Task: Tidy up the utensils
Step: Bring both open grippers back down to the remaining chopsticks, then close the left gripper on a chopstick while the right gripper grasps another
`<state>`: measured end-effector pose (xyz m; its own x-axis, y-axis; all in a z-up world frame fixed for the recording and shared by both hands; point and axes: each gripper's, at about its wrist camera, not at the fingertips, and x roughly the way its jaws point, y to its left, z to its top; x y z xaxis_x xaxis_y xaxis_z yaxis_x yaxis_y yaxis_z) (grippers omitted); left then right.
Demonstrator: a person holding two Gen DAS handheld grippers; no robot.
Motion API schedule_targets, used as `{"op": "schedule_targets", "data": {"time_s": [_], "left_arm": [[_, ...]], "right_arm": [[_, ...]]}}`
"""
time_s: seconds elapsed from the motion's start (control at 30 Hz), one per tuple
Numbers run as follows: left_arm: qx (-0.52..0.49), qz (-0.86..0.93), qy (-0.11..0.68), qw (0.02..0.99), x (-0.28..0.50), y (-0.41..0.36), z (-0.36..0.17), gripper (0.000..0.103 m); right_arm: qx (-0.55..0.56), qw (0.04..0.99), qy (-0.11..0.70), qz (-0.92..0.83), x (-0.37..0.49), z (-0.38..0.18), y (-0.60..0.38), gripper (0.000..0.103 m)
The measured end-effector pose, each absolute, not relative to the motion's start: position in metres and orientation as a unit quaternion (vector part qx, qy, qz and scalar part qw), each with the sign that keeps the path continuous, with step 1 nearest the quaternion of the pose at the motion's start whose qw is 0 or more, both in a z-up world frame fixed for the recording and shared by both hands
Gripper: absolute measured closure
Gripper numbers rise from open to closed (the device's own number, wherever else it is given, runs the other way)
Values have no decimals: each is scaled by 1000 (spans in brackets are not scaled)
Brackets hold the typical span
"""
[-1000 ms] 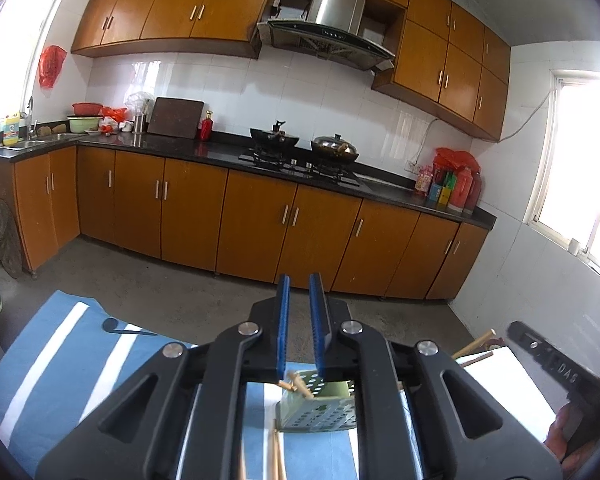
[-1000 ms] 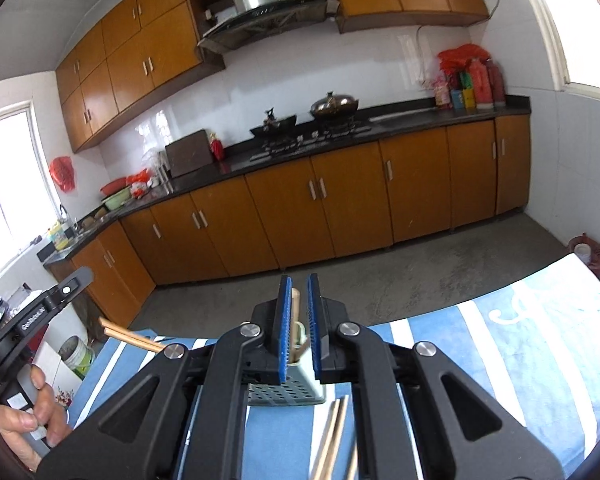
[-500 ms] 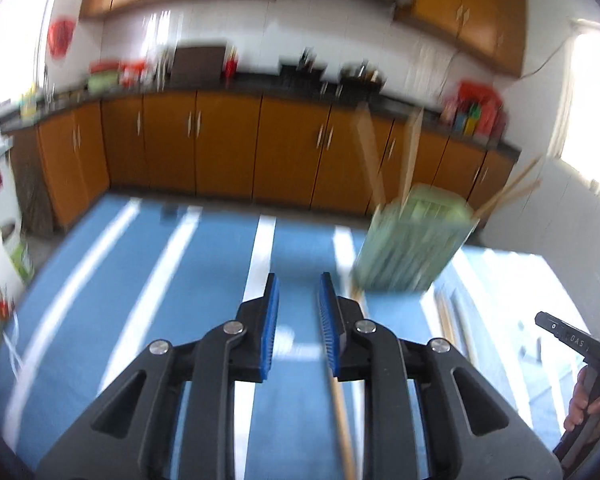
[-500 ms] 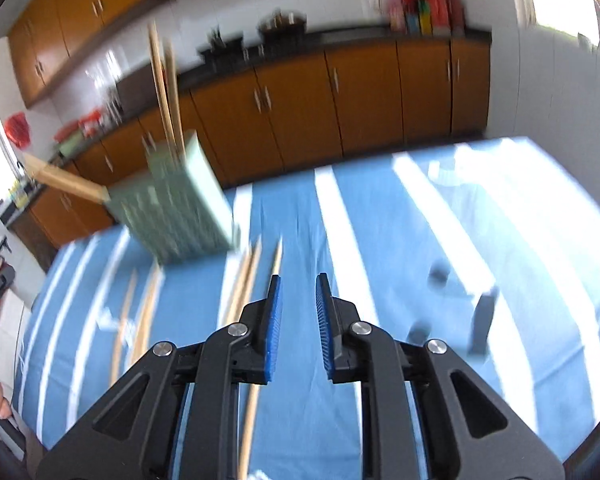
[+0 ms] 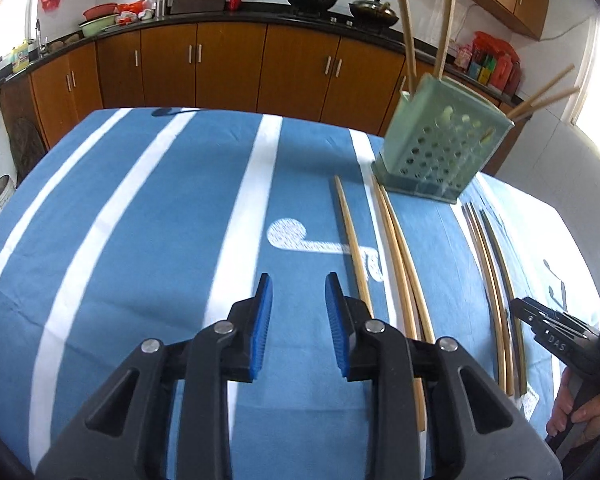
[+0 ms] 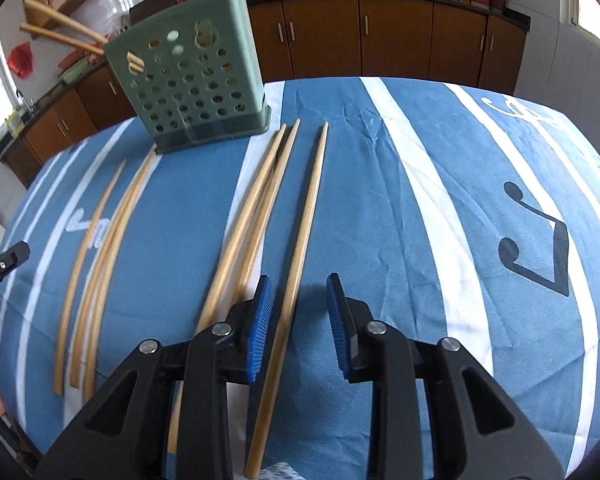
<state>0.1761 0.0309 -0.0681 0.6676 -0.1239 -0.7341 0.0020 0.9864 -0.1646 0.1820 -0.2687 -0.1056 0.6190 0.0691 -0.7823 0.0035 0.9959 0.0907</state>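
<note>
A green perforated utensil holder (image 5: pixel 436 148) stands on the blue striped cloth and holds several chopsticks (image 5: pixel 404 16); it also shows in the right wrist view (image 6: pixel 196 80). Several wooden chopsticks lie loose on the cloth in front of it (image 5: pixel 404 272) (image 6: pixel 256 208). My left gripper (image 5: pixel 299 324) is open and empty, just left of one loose chopstick (image 5: pixel 354 244). My right gripper (image 6: pixel 299 324) is open above a single chopstick (image 6: pixel 296 260) that runs between its fingers.
The blue and white striped cloth (image 5: pixel 140 220) (image 6: pixel 440 184) covers the table. A further group of chopsticks lies at the far side (image 5: pixel 496 280) (image 6: pixel 96 248). Brown kitchen cabinets (image 5: pixel 220 64) and a black counter with pans stand behind the table.
Both grippers have tilted down from the room to the table and opened wider. The holder and loose chopsticks are now close in front.
</note>
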Motion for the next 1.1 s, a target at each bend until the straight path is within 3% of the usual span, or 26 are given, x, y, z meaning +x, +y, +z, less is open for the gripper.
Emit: {"op": "schedule_targets", "data": {"time_s": [0.1,0.13,0.53,0.6,0.77,1.1], "left_arm": [[-69,-44,411,908,174,21,-73,75],[-68,-47,412,907,174,19,-74,75],[-40,-70,433,898,180,-17,-93,75],[-34,-69,438,895,181,-21,-97,77],[5,-50,435,899,181,-31,-103,94],[-11,-1,434,901,207,16,-100,95]], "right_arm": [[35,902,430,7,182,-109,-273,95],[39,903,429,0,183,-110,-277,96],[71,902,422,-64,188,-112,-321,96],[71,902,421,-64,186,-111,-321,96],[71,902,421,-62,184,-110,-318,96],[58,905,419,-33,194,-108,-306,96]]}}
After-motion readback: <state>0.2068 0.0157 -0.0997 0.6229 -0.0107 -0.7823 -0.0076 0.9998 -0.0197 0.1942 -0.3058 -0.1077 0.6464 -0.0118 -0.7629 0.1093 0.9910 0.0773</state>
